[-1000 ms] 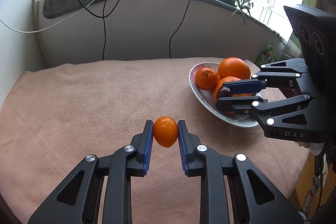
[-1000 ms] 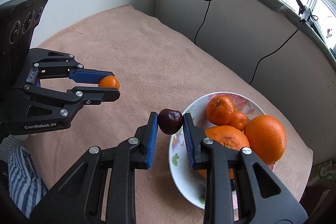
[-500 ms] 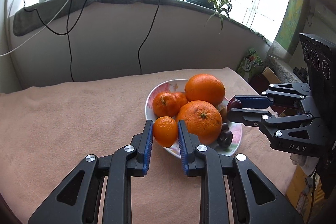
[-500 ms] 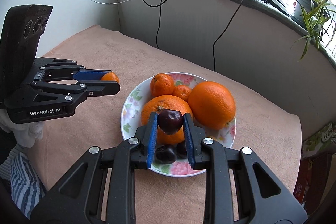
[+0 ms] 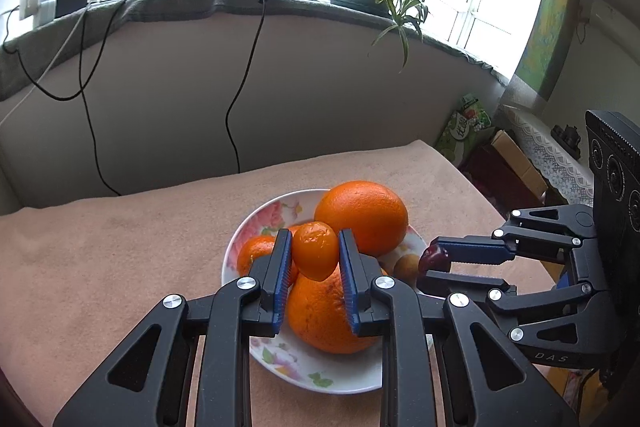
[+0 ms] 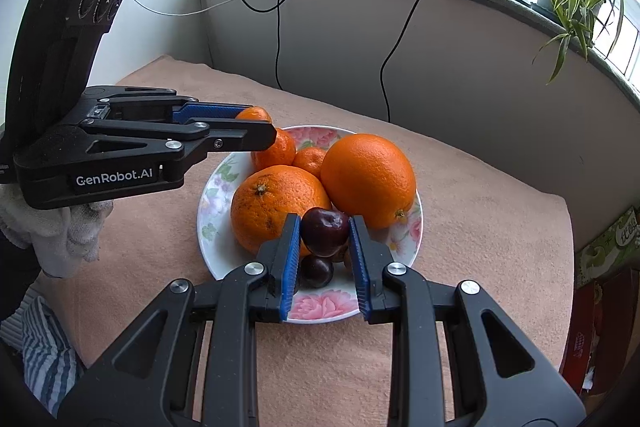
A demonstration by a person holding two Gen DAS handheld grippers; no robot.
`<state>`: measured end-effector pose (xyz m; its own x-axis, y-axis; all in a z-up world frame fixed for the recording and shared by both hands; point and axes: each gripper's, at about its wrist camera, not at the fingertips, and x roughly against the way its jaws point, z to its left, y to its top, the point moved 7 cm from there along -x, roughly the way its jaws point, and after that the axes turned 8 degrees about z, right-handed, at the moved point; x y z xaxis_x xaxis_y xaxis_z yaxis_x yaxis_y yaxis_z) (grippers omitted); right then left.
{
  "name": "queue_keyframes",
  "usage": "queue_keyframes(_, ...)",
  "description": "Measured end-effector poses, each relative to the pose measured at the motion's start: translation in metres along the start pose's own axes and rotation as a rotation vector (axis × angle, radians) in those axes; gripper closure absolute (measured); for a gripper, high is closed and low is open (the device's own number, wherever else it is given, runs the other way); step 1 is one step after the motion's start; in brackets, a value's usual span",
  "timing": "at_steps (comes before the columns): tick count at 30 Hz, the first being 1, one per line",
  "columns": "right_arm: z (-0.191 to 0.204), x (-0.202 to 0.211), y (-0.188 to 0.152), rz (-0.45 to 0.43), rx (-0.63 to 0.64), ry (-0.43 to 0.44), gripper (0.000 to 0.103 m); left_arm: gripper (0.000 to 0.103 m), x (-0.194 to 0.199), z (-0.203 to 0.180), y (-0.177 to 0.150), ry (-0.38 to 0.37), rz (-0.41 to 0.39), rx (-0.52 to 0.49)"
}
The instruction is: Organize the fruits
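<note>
Step now: both fruits are being carried over the bowl point(image 6: 208, 203), ready to be put in.
Left tool: the left tool point(image 5: 314, 255) is clamped tight on a small mandarin point(image 5: 315, 250). It holds the mandarin in the air above the fruit in the bowl.
Right tool: the right tool point(image 6: 325, 239) is clamped tight on a dark cherry point(image 6: 325, 231). The cherry hangs just over the near side of the bowl.
Bowl: it is white with pink flowers and sits on the worktop point(image 6: 480, 211), which has a soft peach cloth on it.
In the bowl: a big orange point(image 6: 368, 179), a second orange point(image 6: 276, 207), two little mandarins at the back, and another dark cherry point(image 6: 316, 271) low at the front.
Next move: I think each tool should go down a bit to a free gap, then let go softly. The fruit is round and piled up, so a drop from high could make it roll out.
Room left: the bowl looks pretty full, so the gaps are small.
Changed from a second ago: then the mandarin was over bare cloth, away from the bowl, and the cherry was only at the bowl's edge. Now both are over the bowl. Both tools hold just as tight as before.
</note>
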<state>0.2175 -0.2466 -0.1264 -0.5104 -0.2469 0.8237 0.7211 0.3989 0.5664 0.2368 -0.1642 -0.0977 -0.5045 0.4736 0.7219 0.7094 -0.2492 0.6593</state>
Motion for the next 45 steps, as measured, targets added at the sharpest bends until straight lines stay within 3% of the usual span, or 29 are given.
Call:
queue_keyframes(13,0.0,-0.007,-0.001,0.009,0.012,0.012,0.077,0.081,-0.012,-0.009,0.006,-0.006,0.013,-0.012)
queue_keyframes(15,0.0,-0.006,-0.001,0.005,0.01,0.014,0.07,0.078,-0.012,-0.009,0.007,-0.005,0.011,-0.012)
queue_keyframes(17,0.001,-0.005,-0.002,-0.004,0.01,0.017,0.052,0.073,-0.01,-0.011,0.007,-0.003,0.008,-0.018)
queue_keyframes(31,0.006,0.009,-0.004,-0.037,-0.003,0.023,0.051,0.072,0.015,-0.016,0.007,0.005,-0.038,-0.018)
queue_keyframes(34,0.008,0.013,-0.007,-0.048,-0.015,0.024,0.05,0.058,0.025,-0.017,0.004,0.01,-0.059,-0.015)
queue_keyframes(37,0.009,0.02,-0.01,-0.068,-0.032,0.01,0.035,0.058,0.033,-0.019,0.001,0.017,-0.075,-0.016)
queue_keyframes(39,0.01,0.025,-0.012,-0.083,-0.044,0.005,0.032,0.056,0.04,-0.02,-0.002,0.023,-0.084,-0.014)
queue_keyframes(41,0.01,0.03,-0.014,-0.095,-0.058,-0.003,0.026,0.043,0.048,-0.02,-0.005,0.031,-0.101,-0.009)
queue_keyframes(45,0.01,0.042,-0.023,-0.127,-0.09,-0.029,0.018,0.034,0.064,-0.02,-0.012,0.053,-0.125,0.0)
